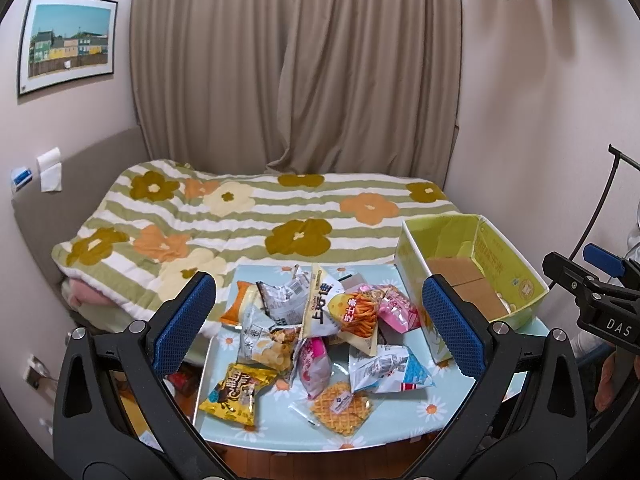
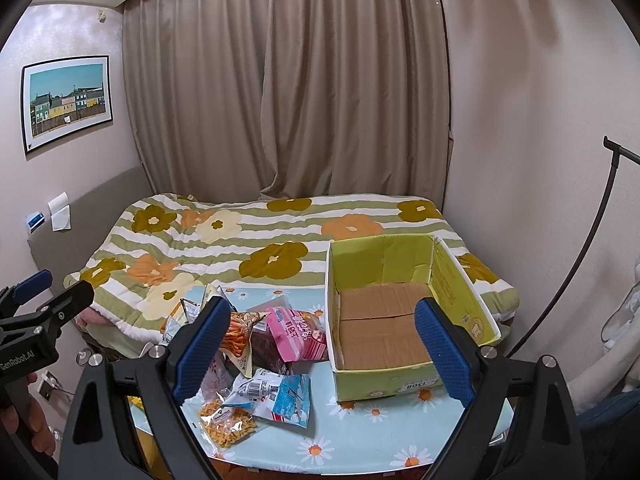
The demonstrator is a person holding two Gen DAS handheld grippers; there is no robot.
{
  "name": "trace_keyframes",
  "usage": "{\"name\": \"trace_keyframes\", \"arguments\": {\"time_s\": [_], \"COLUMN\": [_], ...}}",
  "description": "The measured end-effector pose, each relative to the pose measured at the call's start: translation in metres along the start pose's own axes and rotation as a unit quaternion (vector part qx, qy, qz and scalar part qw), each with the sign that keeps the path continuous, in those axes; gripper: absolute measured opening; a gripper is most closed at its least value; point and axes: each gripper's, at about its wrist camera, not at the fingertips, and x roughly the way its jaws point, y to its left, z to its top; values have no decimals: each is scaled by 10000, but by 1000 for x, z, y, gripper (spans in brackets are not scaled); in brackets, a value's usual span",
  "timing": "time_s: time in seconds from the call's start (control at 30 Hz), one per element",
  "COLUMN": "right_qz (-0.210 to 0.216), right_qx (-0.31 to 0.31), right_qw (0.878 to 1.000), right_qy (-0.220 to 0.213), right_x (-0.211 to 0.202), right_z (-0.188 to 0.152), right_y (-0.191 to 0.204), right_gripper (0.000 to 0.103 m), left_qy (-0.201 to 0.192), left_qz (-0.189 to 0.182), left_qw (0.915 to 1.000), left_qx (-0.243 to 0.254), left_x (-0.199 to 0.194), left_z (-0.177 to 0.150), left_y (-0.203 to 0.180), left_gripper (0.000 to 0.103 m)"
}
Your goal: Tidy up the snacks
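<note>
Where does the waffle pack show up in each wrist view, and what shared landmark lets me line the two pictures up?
Left wrist: the waffle pack lies at lower centre, at the near edge of the snack pile, left of the box.
Right wrist: waffle pack at lower left, partly under the blue-white packet, left of the box.
Shared landmark: the green cardboard box, open and on the table's right side in both.

Lying heaped on the left half of the daisy-print light-blue table (image 1: 400, 424): crinkly foil and plastic snack packets (image 1: 320, 332), a clear-wrapped waffle (image 1: 340, 408) nearest the front edge. Standing upright at the right rear corner: open yellow-green cardboard box (image 2: 404, 320), showing bare brown flaps.
</note>
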Motion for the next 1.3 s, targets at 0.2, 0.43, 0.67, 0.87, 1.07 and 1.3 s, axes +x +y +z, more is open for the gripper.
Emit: {"name": "trace_keyframes", "arguments": {"time_s": [0.2, 0.43, 0.67, 0.87, 1.07, 1.3], "right_qz": [-1, -1, 21, 36, 106, 176], "right_qx": [0, 4, 5, 5, -25, 8], "right_qw": [10000, 10000, 10000, 10000, 9999, 9996], "right_qy": [-1, -1, 13, 21, 77, 199], "right_x": [0, 1, 1, 2, 3, 2], "right_z": [-1, -1, -1, -3, -4, -3], "right_y": [1, 0, 1, 3, 1, -7], "right_gripper": [92, 92, 92, 92, 92, 92], "left_qy": [-6, -5, 7, 27, 91, 150], "left_qz": [0, -3, 1, 19, 65, 96], "left_qw": [10000, 10000, 10000, 10000, 9999, 9998], "left_qx": [-1, -2, -8, -28, -95, -84], "left_x": [0, 0, 0, 1, 2, 0], "left_z": [-1, -1, -2, -5, -11, -13], "left_y": [0, 0, 3, 5, 3, 0], "left_gripper": [103, 102, 102, 102, 102, 103]}}
